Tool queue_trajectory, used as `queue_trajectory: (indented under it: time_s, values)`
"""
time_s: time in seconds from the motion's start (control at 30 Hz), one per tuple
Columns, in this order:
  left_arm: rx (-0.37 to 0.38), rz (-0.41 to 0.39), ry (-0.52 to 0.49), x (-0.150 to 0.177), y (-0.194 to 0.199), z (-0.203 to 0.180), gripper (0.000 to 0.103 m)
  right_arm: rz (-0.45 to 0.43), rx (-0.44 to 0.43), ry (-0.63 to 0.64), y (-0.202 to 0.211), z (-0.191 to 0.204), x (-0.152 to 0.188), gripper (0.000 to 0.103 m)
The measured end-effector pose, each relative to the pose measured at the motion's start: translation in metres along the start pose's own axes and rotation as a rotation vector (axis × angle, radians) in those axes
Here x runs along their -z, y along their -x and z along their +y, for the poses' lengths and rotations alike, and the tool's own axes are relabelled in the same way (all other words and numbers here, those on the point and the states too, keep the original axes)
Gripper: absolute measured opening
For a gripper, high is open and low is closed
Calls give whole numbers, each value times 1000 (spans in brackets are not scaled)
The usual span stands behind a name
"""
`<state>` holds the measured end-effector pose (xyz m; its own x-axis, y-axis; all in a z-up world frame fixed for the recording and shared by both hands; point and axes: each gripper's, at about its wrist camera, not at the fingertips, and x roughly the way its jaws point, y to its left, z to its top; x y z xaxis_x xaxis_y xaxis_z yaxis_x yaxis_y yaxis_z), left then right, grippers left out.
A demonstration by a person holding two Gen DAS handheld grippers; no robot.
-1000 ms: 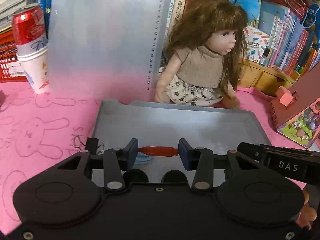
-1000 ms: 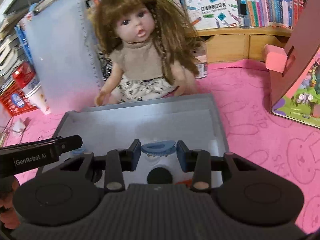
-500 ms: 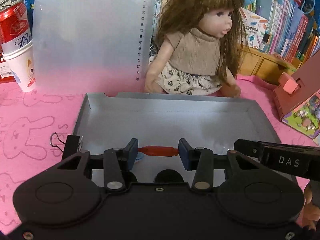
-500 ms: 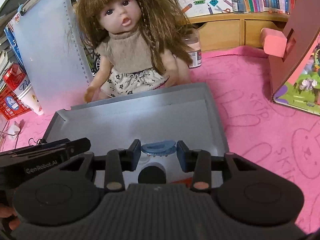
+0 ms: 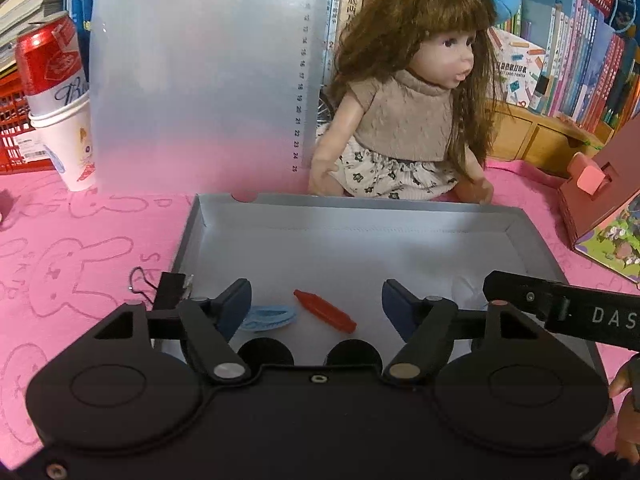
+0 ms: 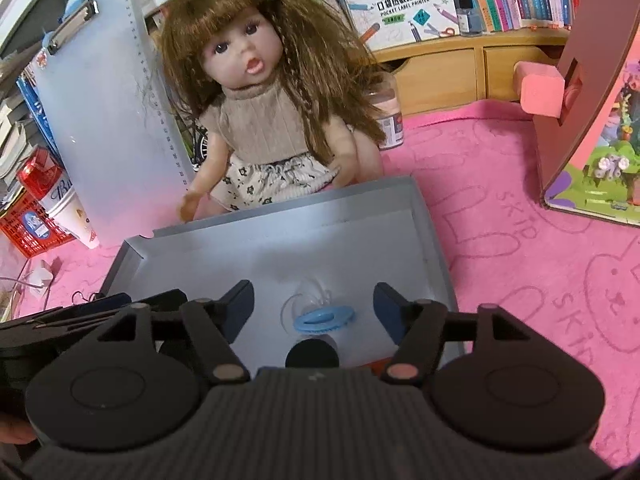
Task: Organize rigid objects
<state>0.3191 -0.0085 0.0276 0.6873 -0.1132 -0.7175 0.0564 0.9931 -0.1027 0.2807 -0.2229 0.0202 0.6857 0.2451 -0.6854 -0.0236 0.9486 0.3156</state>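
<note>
A grey tray (image 5: 400,220) lies on the pink cloth in front of a doll. In the left wrist view, my left gripper (image 5: 316,300) is open above the tray's near end; a small red piece (image 5: 325,311) lies on the tray floor between its fingers, and a blue ridged piece (image 5: 270,317) lies by its left finger. In the right wrist view, my right gripper (image 6: 314,304) is open over the tray (image 6: 432,232); a blue ridged piece on a clear suction cup (image 6: 323,318) rests on the tray floor between its fingers.
A doll (image 5: 404,92) sits just behind the tray. A translucent clipboard (image 5: 200,72) leans at back left, beside a red can in a paper cup (image 5: 56,92). A pink toy house (image 6: 592,92) stands at the right. Books line the back. A black binder clip (image 5: 170,286) sits by the tray's left edge.
Both grippers have opened. The left let go of the red piece and the right let go of the blue piece; both pieces now lie on the tray floor.
</note>
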Motion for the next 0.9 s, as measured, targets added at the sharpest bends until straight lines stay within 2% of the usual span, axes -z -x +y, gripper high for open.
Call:
queue_trajectory:
  time_s: [0.13,0.33,0.53,0.9]
  values:
    - [-6,-22,-7,0,11,-2,73,-32,-4,22,9,4,0,86]
    - [-5,-52,-30,4,30,-6,73,-73,-6,52,24,11,0,87]
    - [-35,-102,-65,11,49,-8,73,-105,-6,77,38,15,6,88]
    - [-32,-149,-43,40,86,0,73,-161,-12,142,70,22,29,91]
